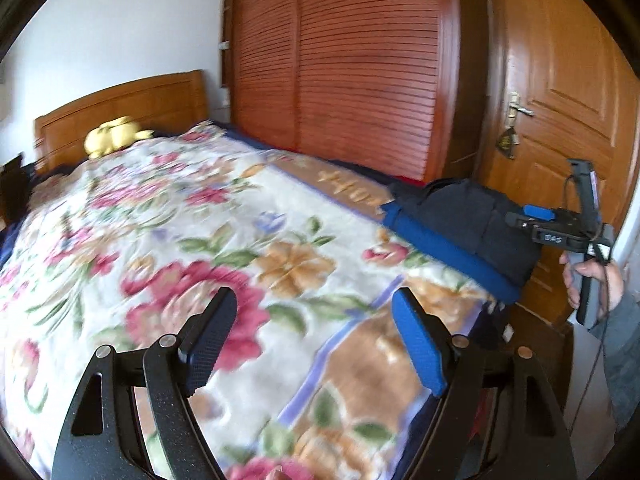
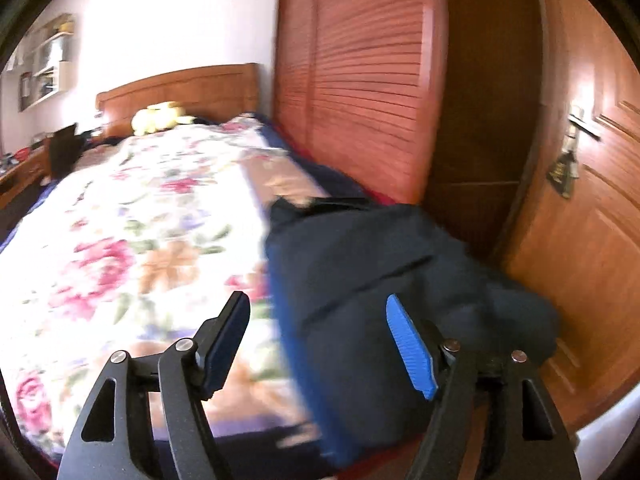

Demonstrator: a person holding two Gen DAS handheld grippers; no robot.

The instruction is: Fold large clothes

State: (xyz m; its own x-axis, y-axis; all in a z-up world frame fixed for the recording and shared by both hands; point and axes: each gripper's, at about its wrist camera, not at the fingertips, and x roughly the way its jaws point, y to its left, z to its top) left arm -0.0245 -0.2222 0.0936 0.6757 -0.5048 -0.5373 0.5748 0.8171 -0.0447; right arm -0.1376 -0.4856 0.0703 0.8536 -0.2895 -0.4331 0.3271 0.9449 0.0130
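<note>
Left wrist view: left gripper (image 1: 316,312) hangs over the floral blanket (image 1: 168,232) on the bed, jaws spread wide, nothing between the pads. The garment (image 1: 460,224) lies at the right edge of the bed near its foot, a compact dark navy bundle with a brighter blue band along the side facing the blanket. It looks already folded into a thick block, though blur makes the layers hard to read. The right gripper (image 1: 560,232) shows at the far right, just beside the garment, held by a hand (image 1: 592,280) in a grey sleeve; its jaws are not readable from this angle. A yellow plush toy (image 1: 116,134) sits by the wooden headboard (image 1: 132,108). Louvred wardrobe (image 1: 348,60) and door (image 1: 560,100) stand behind.

Right wrist view: right gripper (image 2: 316,344) is wide open and empty, pads clear of the cloth. The garment (image 2: 380,248) fills the centre right just ahead of the fingers, dark navy, puffy and rumpled, with the blue strip down its left edge where it meets the blanket (image 2: 132,220). Heavy motion blur here. Wardrobe (image 2: 360,60) and door (image 2: 592,200) sit to the right, wall shelves (image 2: 48,60) at the far left.
</note>
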